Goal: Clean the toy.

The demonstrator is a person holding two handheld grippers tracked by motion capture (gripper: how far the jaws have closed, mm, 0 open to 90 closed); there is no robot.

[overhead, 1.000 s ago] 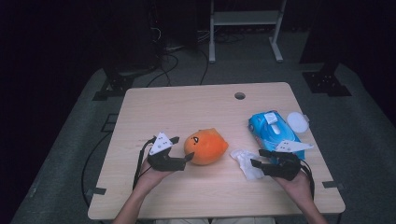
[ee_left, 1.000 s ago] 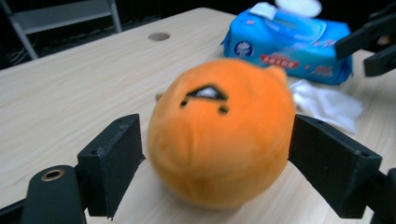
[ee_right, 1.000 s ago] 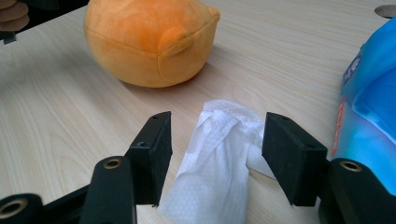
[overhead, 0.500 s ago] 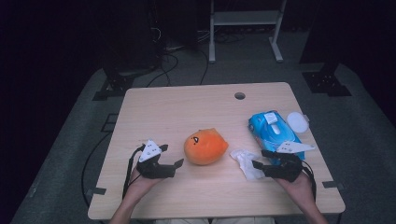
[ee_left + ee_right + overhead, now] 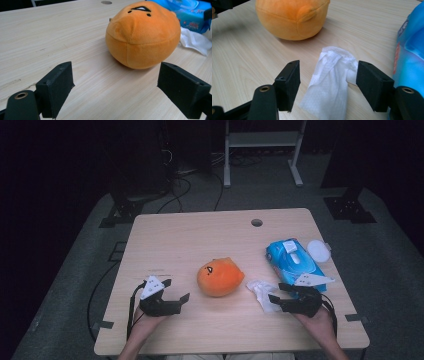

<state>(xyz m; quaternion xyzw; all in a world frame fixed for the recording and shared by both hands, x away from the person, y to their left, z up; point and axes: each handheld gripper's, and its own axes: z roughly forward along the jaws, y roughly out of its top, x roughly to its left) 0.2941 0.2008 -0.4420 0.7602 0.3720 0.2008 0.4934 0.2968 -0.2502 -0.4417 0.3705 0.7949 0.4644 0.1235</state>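
High overhead view; two low close views, shared orange plush [image 5: 220, 277].

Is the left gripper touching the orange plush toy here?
Apart. The left gripper view shows bare table between the open left gripper and the orange plush toy.

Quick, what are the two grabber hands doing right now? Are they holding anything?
Left gripper: open, holding nothing, fingers short of the orange plush toy.
Right gripper: open, fingers either side of the white wipe, not squeezing it.
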